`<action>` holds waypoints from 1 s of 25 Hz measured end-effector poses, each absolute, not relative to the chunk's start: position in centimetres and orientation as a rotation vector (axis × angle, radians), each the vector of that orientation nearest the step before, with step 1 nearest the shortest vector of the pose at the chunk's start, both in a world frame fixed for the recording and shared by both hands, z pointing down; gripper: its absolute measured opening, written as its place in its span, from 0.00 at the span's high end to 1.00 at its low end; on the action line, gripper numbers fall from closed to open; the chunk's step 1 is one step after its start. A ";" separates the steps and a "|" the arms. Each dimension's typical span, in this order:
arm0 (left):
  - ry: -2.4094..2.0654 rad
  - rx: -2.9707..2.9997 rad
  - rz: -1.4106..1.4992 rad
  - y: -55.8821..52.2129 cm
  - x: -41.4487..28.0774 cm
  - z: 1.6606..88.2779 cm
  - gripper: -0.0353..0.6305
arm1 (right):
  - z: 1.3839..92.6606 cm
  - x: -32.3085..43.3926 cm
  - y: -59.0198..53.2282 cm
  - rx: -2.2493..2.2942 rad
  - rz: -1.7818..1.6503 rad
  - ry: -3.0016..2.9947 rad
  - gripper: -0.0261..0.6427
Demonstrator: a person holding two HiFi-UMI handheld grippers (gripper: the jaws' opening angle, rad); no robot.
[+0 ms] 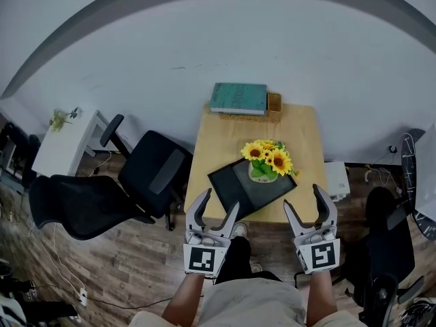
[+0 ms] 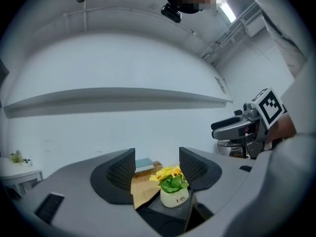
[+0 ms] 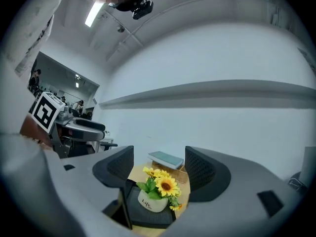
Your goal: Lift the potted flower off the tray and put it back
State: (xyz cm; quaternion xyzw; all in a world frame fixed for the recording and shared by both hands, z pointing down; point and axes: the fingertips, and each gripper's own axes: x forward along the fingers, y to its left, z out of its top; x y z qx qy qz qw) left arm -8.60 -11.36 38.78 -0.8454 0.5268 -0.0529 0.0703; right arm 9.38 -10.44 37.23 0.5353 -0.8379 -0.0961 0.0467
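The left gripper is spread wide with nothing between its dark ribbed pads, and the right gripper is released the same way. Both are held at the near edge of the table, side by side, short of the tray and clear of the pot. In the left gripper view the gap between the jaws of that gripper frames the plant from a distance. The right gripper view shows the same through its own gripper.

The potted flower, a bunch of yellow sunflowers with green leaves in a small rounded white pot (it carries some dark lettering), stands upright on the flat black square tray, toward its far right corner. The tray lies turned at an angle on the light wooden table. At the table's far end a teal hardcover book lies partly on a brown woven basket. Two black office chairs stand left of the table on the wood-plank floor.
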 end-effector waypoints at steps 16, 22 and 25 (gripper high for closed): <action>1.552 -2.356 -0.100 -10.3 -8.9 34.3 0.52 | 33.2 10.5 -9.6 1.708 -0.423 -2.575 0.48; 1.554 -2.361 -0.107 -10.3 -8.8 34.6 0.52 | 33.6 10.5 -9.5 1.702 -0.417 -2.573 0.48; 1.556 -2.371 -0.111 -10.2 -8.6 34.7 0.53 | 33.8 10.7 -9.6 1.707 -0.408 -2.570 0.48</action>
